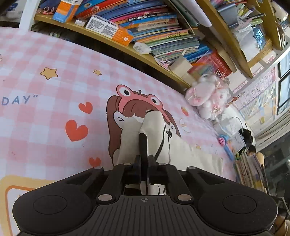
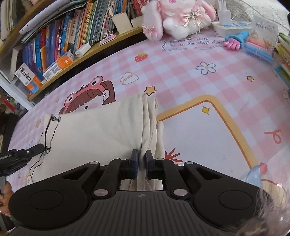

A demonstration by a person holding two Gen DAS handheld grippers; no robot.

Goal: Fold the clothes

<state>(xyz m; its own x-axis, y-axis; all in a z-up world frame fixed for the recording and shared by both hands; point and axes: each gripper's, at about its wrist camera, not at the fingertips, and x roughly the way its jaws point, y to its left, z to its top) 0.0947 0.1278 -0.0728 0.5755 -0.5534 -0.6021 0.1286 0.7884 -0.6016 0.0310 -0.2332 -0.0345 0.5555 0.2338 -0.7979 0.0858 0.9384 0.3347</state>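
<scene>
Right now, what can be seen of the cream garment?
The cream garment looks like soft, plain woven fabric with a thin black cord along one end. It lies flat on the pink checked mat, its other end bunched into folds. The right gripper pinches those folds; the left gripper clamps the corded end.

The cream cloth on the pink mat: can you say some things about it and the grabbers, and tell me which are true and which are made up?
1. The right gripper pinches the cream cloth. True.
2. The left gripper is wide open. False: it is shut on the cloth.
3. The plush bunny lies on the cloth. False: it sits apart, at the mat's far edge.
4. The checked mat is pink and white. True.
</scene>
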